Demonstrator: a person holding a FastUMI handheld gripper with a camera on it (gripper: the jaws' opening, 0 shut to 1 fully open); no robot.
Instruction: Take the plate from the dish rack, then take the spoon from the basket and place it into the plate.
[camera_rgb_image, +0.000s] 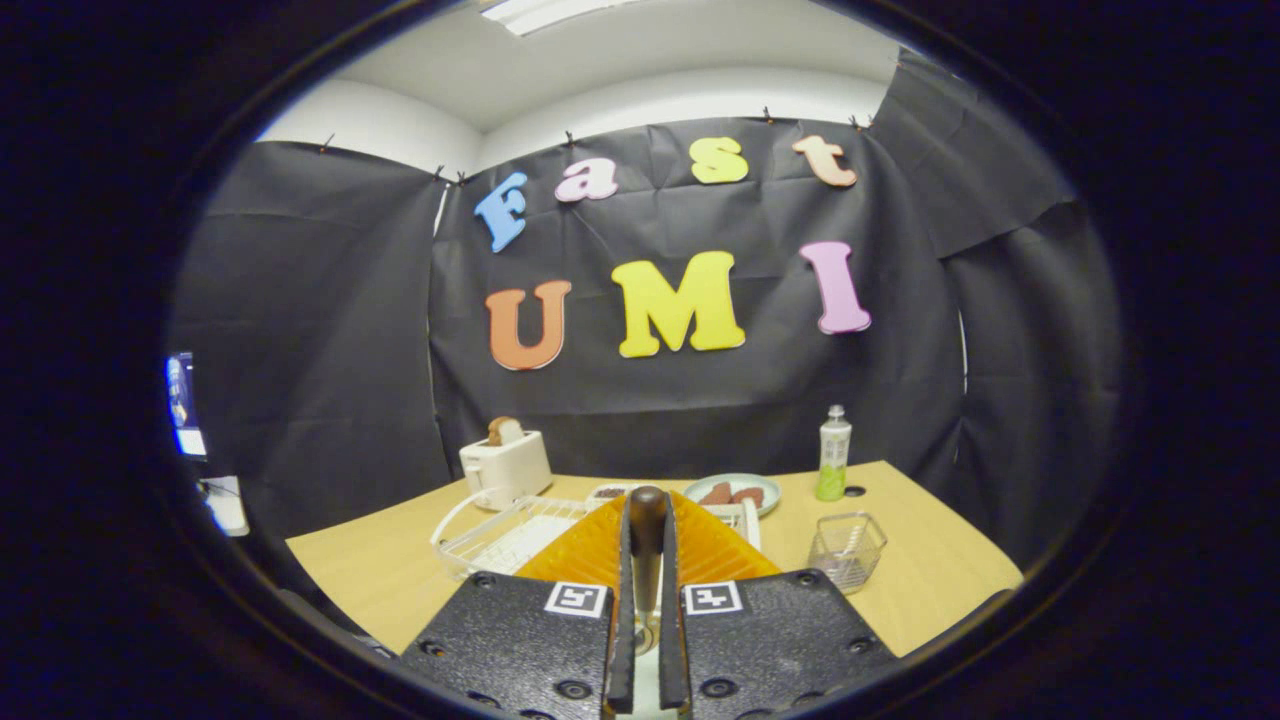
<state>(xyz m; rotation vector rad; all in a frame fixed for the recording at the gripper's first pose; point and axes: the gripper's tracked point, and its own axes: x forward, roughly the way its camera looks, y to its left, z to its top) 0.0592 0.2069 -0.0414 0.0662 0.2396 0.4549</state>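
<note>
A: Between our fingers (646, 640) sits a spoon (646, 545), both sides pressing its handle; its dark rounded end pokes up ahead of us, over the orange plate (585, 550).

B: So the plate is out, just beside the white dish rack (500, 535); the wire basket (846, 548) stands apart, near the bottle (833, 455).

A: We should lower slowly, keep the spoon centred over the plate, then let go.

Orange ribbed plate (600, 550), brown-handled spoon (647, 520), white dish rack (500, 535), white toaster (505, 465), green-and-white bottle (833, 455), tan tabletop (930, 560).
</note>
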